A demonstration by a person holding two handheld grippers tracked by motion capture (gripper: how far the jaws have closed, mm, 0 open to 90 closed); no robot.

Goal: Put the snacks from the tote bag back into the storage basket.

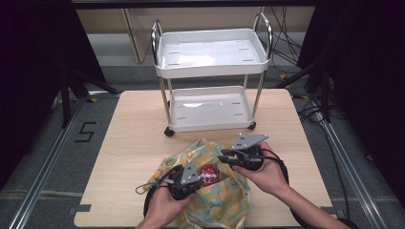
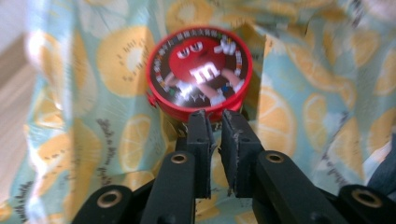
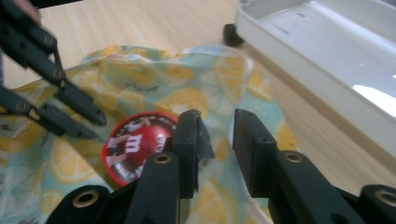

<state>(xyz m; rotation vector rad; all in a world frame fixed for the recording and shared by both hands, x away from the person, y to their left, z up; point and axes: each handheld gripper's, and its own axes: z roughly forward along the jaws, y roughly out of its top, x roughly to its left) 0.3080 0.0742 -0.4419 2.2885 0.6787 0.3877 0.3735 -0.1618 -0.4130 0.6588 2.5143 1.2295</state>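
Presently the round red M&M's tin (image 1: 208, 174) lies flat, lid up, on the lemon-print fabric bag (image 1: 217, 200), which is spread over the near edge of the bench (image 1: 133, 138).

Left gripper (image 2: 214, 116): its jaws stand a narrow gap apart at the tin's near rim, nothing pressed between them. No grip on the tin is established.

Right gripper (image 3: 215, 122): its jaws stand apart just beside the tin, over a raised fold of the bag; whether the cloth sits between them cannot be told.

Risks noted:
- The tin is far wider than the left gap. A closing move at the rim would likely pinch only the lip, and the tin could tip or skid off across the loose cloth.
- A pull on the bag by the right gripper would shift the cloth under the tin and carry it toward the bench edge.
- Both grippers work close to the tin and could collide.
- The white two-tier trolley (image 1: 210, 71) stands well beyond the tin and poses no hazard.
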